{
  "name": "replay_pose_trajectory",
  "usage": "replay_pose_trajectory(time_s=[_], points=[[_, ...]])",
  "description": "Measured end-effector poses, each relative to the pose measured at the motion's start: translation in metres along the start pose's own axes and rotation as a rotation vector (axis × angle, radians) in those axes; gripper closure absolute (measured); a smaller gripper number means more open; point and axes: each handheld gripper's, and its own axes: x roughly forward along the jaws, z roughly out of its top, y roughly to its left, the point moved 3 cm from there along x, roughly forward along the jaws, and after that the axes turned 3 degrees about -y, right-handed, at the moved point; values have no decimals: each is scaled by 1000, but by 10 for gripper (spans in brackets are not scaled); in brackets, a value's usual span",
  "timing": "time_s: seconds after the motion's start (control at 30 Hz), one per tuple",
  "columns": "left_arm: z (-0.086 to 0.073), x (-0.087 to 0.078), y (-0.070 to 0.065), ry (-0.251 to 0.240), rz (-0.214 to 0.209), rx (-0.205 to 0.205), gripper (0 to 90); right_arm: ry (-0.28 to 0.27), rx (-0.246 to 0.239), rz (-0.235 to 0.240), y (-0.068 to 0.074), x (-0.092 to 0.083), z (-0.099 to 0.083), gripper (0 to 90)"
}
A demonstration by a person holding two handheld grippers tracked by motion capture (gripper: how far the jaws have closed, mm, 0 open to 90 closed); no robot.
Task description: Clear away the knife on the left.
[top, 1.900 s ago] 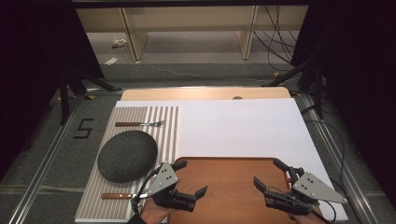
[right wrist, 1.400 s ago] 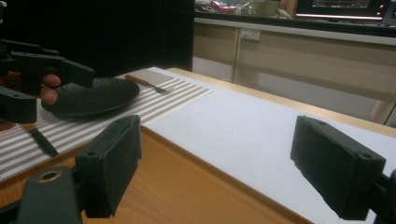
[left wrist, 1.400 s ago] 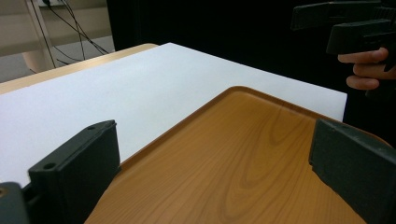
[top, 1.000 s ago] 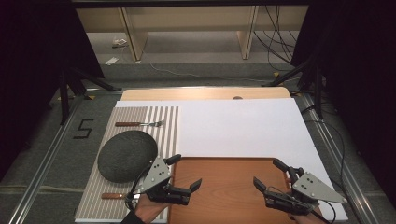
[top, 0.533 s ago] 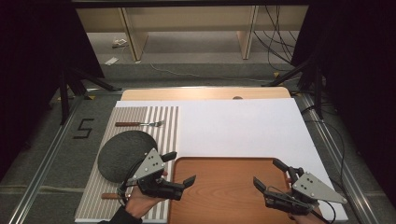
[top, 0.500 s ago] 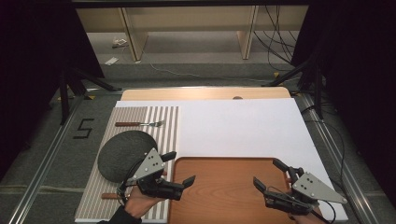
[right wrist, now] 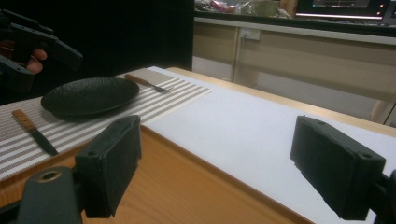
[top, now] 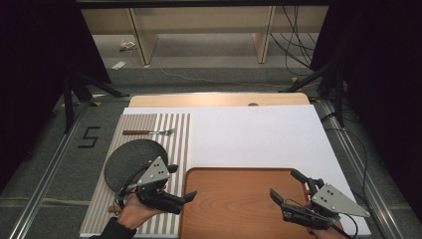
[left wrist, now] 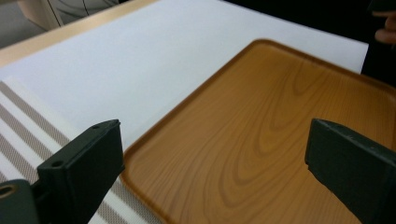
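Note:
A wooden tray (top: 239,201) lies at the table's near edge on a white sheet (top: 259,137). My left gripper (top: 181,182) hovers open over the tray's left rim and the striped placemat (top: 164,144), with nothing between its jaws. In the left gripper view the left gripper (left wrist: 217,163) frames the tray (left wrist: 280,130). My right gripper (top: 286,185) stands open and empty above the tray's right part. In the right gripper view the right gripper (right wrist: 224,163) looks across the tray (right wrist: 187,196) toward a black plate (right wrist: 91,95).
On the placemat the black plate (top: 129,159) sits beside my left hand, with a fork (top: 149,132) beyond it and a knife (top: 115,209) half hidden under the hand. The fork (right wrist: 147,83) and knife (right wrist: 35,131) flank the plate. Dark stands surround the table.
My left gripper has moved left, from over the tray's left part to over its rim and the placemat, next to the plate. The right gripper has stayed put.

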Motion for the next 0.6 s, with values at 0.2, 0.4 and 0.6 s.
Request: replay_pose_trajectory(time_s=[0.2,0.4,0.6], points=[[-6,-3,10,83,14,27,44,3,1,-1,0,0,0,173],[-19,-7,24,201,34,65,52,3,1,-1,0,0,0,173],[-28,-11,33,289,52,89,52,2,0,0,0,0,0,173]])
